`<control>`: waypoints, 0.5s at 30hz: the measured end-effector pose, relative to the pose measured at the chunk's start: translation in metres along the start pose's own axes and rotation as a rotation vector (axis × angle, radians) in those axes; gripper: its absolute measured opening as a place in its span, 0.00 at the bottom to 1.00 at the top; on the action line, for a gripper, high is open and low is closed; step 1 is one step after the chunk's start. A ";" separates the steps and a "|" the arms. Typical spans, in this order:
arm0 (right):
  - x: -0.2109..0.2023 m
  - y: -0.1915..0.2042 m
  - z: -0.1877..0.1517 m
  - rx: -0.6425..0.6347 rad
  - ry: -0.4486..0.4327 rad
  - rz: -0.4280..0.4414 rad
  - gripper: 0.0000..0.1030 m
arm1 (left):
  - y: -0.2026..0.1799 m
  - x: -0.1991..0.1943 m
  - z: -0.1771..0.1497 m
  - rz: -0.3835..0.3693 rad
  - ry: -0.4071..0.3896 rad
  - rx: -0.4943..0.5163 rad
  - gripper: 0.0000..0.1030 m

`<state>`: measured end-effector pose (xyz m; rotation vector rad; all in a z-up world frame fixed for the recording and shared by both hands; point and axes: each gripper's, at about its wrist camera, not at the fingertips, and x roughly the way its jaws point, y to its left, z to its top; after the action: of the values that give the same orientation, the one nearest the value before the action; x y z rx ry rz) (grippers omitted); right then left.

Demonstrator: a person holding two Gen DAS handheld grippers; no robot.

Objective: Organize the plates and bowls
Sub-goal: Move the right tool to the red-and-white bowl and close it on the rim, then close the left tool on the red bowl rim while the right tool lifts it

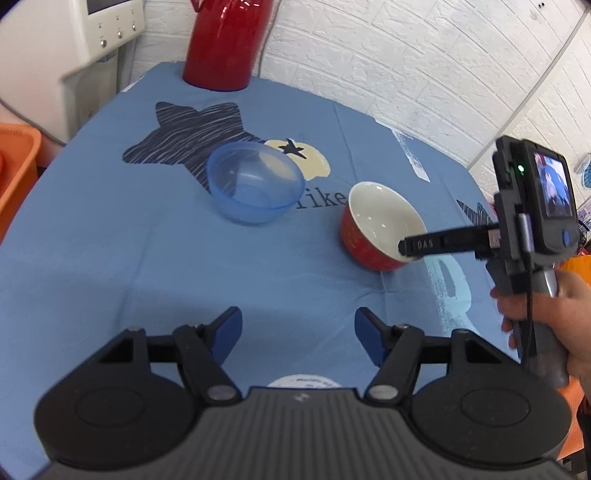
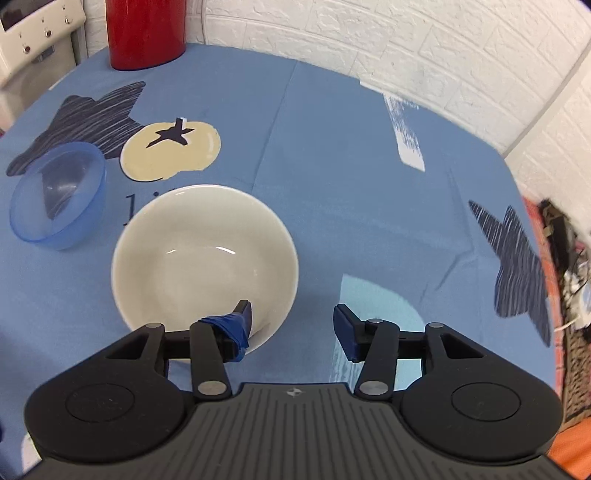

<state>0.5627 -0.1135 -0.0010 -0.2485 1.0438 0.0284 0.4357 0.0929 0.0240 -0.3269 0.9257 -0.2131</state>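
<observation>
A red bowl (image 1: 373,229) with a white inside (image 2: 205,254) stands on the blue tablecloth, right of a clear blue plastic bowl (image 1: 255,182) (image 2: 57,195). My right gripper (image 2: 291,319) is open and straddles the red bowl's near right rim: its left finger is inside the bowl, its right finger outside over the cloth. In the left wrist view the right gripper (image 1: 406,247) reaches in from the right, held by a hand (image 1: 546,317). My left gripper (image 1: 298,334) is open over bare cloth, well in front of both bowls, holding nothing.
A tall red jug (image 1: 225,44) (image 2: 146,31) stands at the table's far edge. A white appliance (image 1: 92,37) sits beyond the far left corner, an orange bin (image 1: 14,166) at the left. A white brick wall (image 1: 424,66) runs behind the table.
</observation>
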 end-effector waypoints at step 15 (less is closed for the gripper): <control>0.028 -0.022 0.010 0.086 -0.090 0.208 0.34 | -0.046 0.082 0.033 0.049 -0.050 -0.192 0.65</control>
<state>0.5881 -0.1353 -0.0158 -0.0594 0.9757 0.1805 0.5084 0.0303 -0.0020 -0.4847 0.9053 -0.0704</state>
